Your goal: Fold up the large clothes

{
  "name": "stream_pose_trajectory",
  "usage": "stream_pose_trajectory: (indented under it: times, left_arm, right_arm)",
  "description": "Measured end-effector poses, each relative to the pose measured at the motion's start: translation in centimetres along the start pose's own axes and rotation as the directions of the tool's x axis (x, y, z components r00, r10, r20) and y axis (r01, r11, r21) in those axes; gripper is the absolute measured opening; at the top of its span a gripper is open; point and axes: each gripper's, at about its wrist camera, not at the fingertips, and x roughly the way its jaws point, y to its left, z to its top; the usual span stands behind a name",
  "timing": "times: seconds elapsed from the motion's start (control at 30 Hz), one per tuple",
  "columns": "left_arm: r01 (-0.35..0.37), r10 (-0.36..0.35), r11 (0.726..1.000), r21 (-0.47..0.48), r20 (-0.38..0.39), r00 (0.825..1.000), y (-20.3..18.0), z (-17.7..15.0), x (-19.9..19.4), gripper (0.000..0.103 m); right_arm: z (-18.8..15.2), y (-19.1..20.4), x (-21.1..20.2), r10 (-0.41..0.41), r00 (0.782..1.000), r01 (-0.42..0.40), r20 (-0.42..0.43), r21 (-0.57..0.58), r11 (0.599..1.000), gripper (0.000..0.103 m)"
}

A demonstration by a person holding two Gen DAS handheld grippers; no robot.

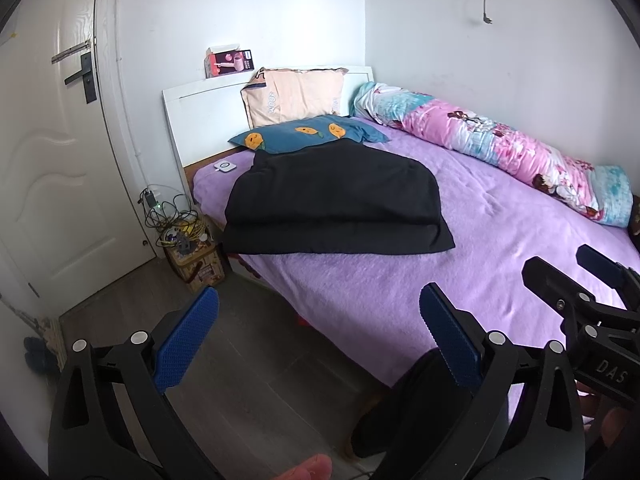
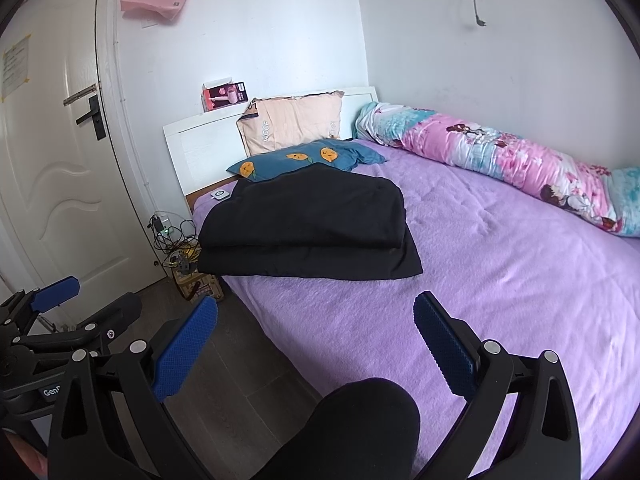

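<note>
Left wrist view: black garment (image 1: pixel 336 200) folded on bed (image 1: pixel 500 240) at 12 o'clock; soft, light, probably floppy; grasp near corners; left gripper (image 1: pixel 320 336) and right gripper (image 2: pixel 316 338) wide open, empty.

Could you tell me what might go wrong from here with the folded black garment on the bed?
1. The black garment lies at the bed's left edge, above the tangled cables; a nudge could slide it off.
2. Its lower layer juts past the upper, so lifting could undo the fold.
3. Both the left gripper and right gripper are open and well short.
</note>
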Motion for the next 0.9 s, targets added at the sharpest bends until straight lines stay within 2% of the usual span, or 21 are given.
stream_pose_trajectory:
  times: [0.9]
  left_arm:
    - [-0.002, 0.002, 1.000, 0.002, 0.000, 1.000, -0.21, 0.14, 0.09, 0.097]
  right_arm:
    - [0.00, -0.19, -0.11, 0.001, 1.000, -0.001, 0.002, 0.005, 1.000, 0.097]
